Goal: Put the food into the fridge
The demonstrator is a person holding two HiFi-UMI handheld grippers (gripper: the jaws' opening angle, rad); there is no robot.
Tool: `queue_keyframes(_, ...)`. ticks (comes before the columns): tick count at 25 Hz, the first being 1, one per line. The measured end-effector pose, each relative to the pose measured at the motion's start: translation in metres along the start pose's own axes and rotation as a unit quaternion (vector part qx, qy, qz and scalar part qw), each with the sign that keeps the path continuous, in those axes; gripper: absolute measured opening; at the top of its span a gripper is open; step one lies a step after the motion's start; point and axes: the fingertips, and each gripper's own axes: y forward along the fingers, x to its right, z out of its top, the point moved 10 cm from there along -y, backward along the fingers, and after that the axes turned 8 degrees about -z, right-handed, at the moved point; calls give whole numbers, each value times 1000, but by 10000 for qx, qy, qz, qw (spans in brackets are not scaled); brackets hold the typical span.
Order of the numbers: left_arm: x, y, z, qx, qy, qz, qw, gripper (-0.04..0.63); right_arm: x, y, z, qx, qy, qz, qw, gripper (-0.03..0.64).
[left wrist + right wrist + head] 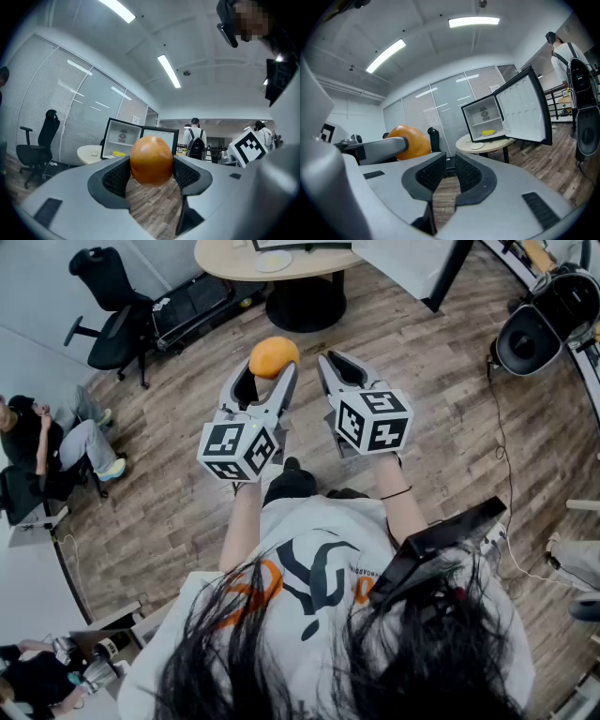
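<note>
An orange (274, 356) is clamped between the pads of my left gripper (267, 369), held up in the air above the wood floor. In the left gripper view the orange (151, 159) fills the gap between the jaws. Beside it, my right gripper (338, 360) is shut with nothing in it; its pads (432, 174) stand almost together. A small fridge (485, 119) stands open on a round table (493, 146) ahead, its door (524, 110) swung right. A yellow item (488, 132) lies on its lower shelf. The fridge (123, 138) also shows beyond the orange.
A white plate (273, 261) lies on the round table (225, 259). A black office chair (112, 306) stands at the far left, with a seated person (47, 442) near it. A black speaker (548, 320) is at the right. A person with a backpack (194, 140) stands farther off.
</note>
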Motion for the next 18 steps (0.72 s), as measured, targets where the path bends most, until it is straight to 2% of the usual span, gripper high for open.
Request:
queue_keyframes(8, 1, -5, -1, 28, -21, 101, 9999, 288, 4, 1, -4, 67, 254, 32, 9997, 71)
queue_keyframes(18, -4, -7, -9, 16, -178, 138, 9997, 288, 7, 4, -14, -9, 268, 71, 9996, 71)
